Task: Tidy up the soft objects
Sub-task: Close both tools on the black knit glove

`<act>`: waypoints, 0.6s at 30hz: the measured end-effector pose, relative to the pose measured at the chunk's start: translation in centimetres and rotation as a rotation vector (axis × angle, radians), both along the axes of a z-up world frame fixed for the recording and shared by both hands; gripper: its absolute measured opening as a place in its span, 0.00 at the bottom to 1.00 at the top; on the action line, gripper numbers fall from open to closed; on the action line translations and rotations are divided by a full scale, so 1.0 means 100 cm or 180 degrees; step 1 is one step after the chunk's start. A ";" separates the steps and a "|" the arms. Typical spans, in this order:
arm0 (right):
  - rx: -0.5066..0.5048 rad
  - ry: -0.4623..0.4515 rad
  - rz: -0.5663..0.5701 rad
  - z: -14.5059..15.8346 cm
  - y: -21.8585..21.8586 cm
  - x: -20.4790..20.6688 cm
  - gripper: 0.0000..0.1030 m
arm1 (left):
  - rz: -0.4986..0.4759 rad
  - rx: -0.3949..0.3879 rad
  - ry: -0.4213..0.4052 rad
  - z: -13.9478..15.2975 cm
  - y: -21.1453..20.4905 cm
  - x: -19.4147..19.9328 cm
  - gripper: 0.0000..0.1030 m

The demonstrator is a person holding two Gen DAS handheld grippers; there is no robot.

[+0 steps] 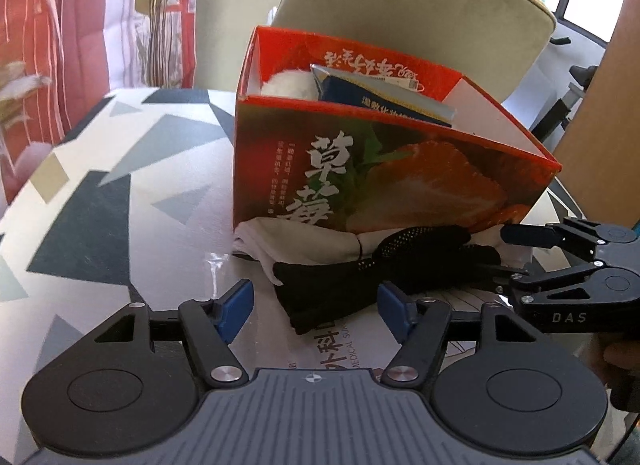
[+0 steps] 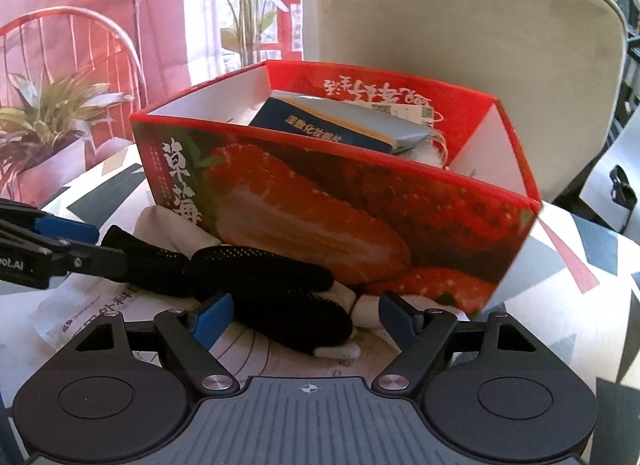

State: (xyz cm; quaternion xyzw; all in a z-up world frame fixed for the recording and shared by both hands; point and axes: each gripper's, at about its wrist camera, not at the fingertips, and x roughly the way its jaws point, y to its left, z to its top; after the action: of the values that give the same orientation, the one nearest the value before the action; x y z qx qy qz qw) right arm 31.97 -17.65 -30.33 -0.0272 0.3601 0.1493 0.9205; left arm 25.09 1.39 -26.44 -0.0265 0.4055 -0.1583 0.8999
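On the patterned table [image 1: 120, 193], left wrist view: left gripper [image 1: 316, 311] part open, blue pads straddling the near end of the black dotted fabric glove [image 1: 360, 285], not pressing. Glove lies before the red strawberry-print cardboard box [image 1: 400, 169].

Right wrist view: right gripper [image 2: 304, 319] likewise part open around the glove's other end. Advice: pinch both ends together, lift level, clear the box rim.

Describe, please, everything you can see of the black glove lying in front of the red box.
The black glove looks like soft knitted fabric with small pale dots on its fingers. It lies limp and crumpled on the table, partly on a white cloth and a printed paper packet, right before the red strawberry box. Its fingers point different ways. Both grippers sit at it with jaws open; whether either touches it I cannot tell.
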 end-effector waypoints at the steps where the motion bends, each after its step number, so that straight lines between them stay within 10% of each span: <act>1: 0.0009 0.0015 0.0003 -0.001 0.000 0.002 0.75 | 0.0016 -0.0023 0.0018 -0.002 0.000 0.001 0.69; 11: 0.0300 0.0272 0.0004 -0.017 0.002 0.012 0.57 | 0.0011 -0.0123 0.0059 -0.011 -0.001 0.008 0.39; 18: 0.0592 0.0322 -0.0107 -0.015 -0.007 0.003 0.24 | 0.0046 -0.0235 0.0024 -0.009 0.005 0.003 0.22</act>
State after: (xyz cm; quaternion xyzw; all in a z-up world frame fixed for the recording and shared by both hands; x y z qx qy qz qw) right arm 32.28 -18.32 -31.88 0.0720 0.3911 0.1679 0.9021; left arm 25.43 1.93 -27.36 -0.0631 0.4025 -0.1666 0.8979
